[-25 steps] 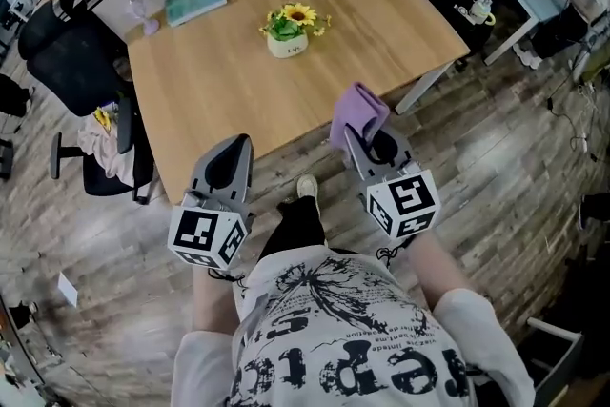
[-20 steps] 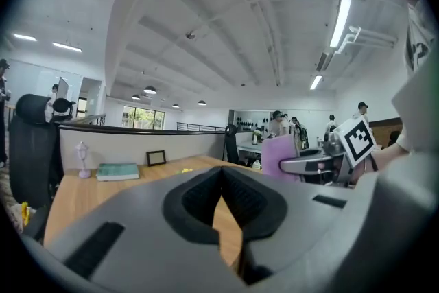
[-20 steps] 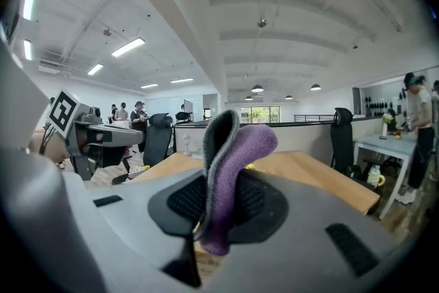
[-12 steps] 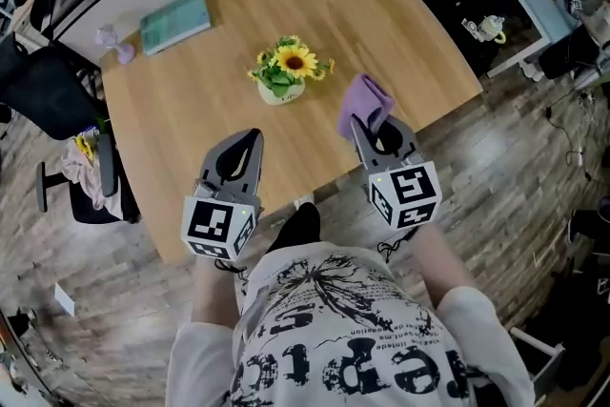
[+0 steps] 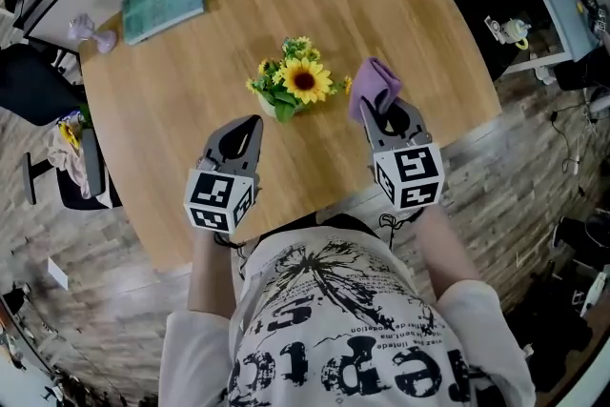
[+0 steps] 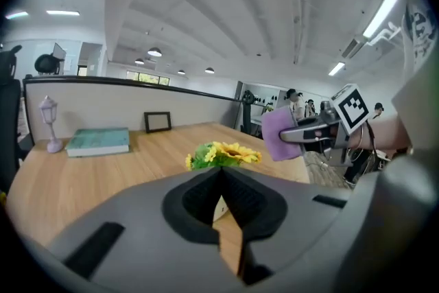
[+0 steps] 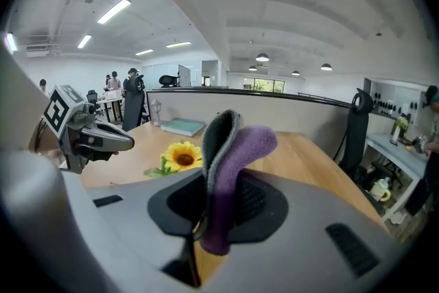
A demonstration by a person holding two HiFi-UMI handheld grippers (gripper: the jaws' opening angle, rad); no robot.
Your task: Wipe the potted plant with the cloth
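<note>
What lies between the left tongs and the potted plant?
Nothing but bare table: in the head view, the left tongs sit just short of the potted plant.

Right gripper (image 5: pixel 376 111) holds purple cloth (image 5: pixel 373 85) just beside the potted plant (image 5: pixel 299 84).

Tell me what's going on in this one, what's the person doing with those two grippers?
A person holds a gripper in each hand over a wooden table. The right gripper is clamped on a folded purple cloth, held up just to the right of the potted sunflower plant in the head view. The left gripper is shut and empty, on the plant's other side. The cloth is not touching the plant, so wiping has not started.
</note>
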